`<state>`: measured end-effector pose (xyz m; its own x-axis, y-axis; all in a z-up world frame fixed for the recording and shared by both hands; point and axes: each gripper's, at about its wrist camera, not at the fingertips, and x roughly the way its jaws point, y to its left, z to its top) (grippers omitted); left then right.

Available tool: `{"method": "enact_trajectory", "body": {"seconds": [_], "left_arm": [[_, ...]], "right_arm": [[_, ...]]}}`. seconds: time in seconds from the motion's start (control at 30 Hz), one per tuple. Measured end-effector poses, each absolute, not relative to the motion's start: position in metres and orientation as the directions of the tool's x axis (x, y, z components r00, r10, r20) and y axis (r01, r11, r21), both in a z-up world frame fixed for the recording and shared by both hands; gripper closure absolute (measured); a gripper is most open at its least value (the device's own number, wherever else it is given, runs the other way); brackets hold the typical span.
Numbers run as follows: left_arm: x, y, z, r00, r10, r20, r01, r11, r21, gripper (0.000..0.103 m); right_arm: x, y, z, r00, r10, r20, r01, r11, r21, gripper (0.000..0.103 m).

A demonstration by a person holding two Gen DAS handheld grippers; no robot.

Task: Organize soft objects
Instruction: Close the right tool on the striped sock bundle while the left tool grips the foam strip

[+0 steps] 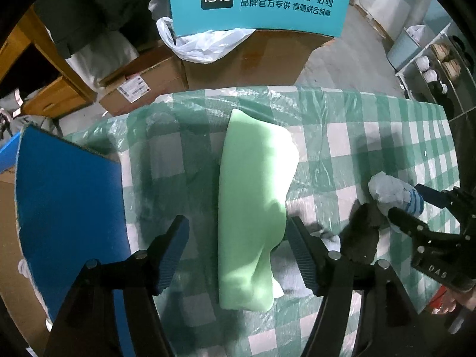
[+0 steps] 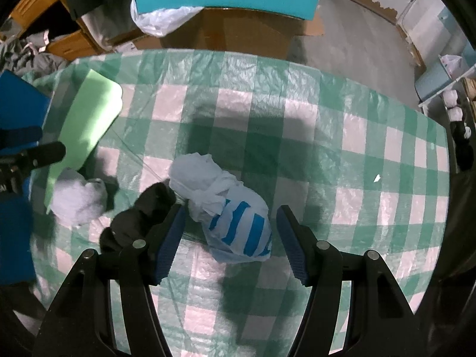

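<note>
Right wrist view: right tool (image 2: 230, 238) spread around striped bundle (image 2: 238, 226); left tool (image 1: 238, 255) spread astride green foam (image 1: 253, 208), mid-worktop (image 2: 327, 148).

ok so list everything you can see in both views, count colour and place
tablecloth: 1, green and white check, covers the table
foam pad: 1, light green, left part of the table, between the left gripper's fingers
bundled sock: 1, white with blue stripes, table middle, between the right gripper's fingers
dark sock: 1, black, just left of the bundled sock
fluffy sock: 1, pale grey, at the foam pad's near end
blue board: 1, blue, at the table's left edge
teal box: 1, teal with white print, on cardboard boxes behind the table
plastic bag: 1, white, under the teal box
left gripper: 1, black, blue pads, open
right gripper: 1, black, blue pads, open
</note>
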<state>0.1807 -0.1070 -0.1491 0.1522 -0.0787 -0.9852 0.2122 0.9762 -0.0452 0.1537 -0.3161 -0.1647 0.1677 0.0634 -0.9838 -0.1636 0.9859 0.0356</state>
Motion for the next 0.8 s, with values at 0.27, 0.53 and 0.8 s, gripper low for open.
{"method": "enact_trajectory", "body": {"seconds": [0.27,0.53,0.8], "left_arm": [[0.19,-0.116,-0.158,0.134,-0.103,-0.986,0.204,0.976,-0.074,0.032],[0.192,-0.126,-0.172,0.114,-0.075,-0.991,0.23,0.972,-0.047,0.029],[0.181,-0.133,-0.171,0.179,-0.032,-0.983,0.277,0.961,0.019,0.047]], "right_arm": [[0.155,-0.312,-0.172,0.171,0.061,-0.983,-0.156,0.987,0.034,0.051],[0.152,-0.307,-0.171,0.178,0.054,-0.983,-0.149,0.988,0.027,0.06],[0.153,-0.308,-0.154,0.205,0.101,-0.974,-0.117,0.99,0.078,0.059]]}}
